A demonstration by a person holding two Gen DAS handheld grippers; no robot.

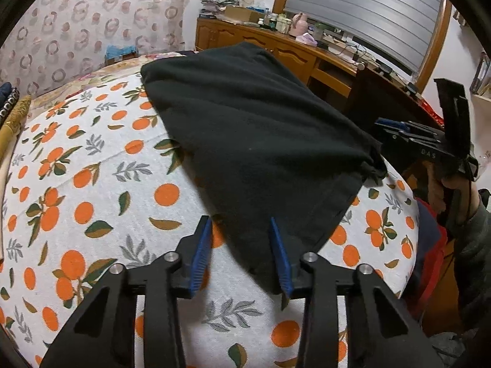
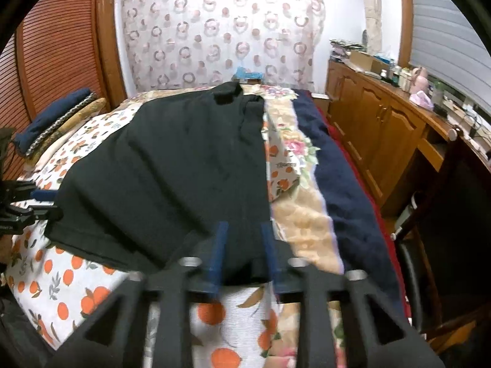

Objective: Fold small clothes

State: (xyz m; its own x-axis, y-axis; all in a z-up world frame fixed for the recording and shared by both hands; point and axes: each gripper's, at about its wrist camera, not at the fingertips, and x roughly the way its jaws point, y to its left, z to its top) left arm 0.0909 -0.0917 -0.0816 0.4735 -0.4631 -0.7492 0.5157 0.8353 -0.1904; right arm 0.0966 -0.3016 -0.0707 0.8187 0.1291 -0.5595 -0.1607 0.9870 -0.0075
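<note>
So at this point I had the black garment (image 1: 254,141) spread out on the orange-print bedspread (image 1: 92,190), lying diagonally across the bed, with its near hem toward me and the far end up by the curtain (image 1: 76,24). It was there because the bed gave me a big flat surface, which I figure you need if a fold is going to come out square.

The left gripper (image 1: 242,254) sat at the near-left corner of the hem. Its blue fingers (image 1: 201,251) stood apart, with the corner of the cloth lying between them and draped against the right-hand one. I couldn't see the pads actually pressing on it, so I'd call that spread, not pinching.

The right gripper (image 2: 242,251) was at the other near corner. Its jaws stood apart too, with the hem edge running between them, but the view was blurry there and I honestly couldn't tell if a pad was touching fabric.

Having one tool on each hem corner made sense to me: grab both, lift together, and the edge stays straight when you carry it over. My guess was the fold hadn't started yet. The risk I saw was catching only one layer, or snagging the bedspread underneath along with the garment.
</note>
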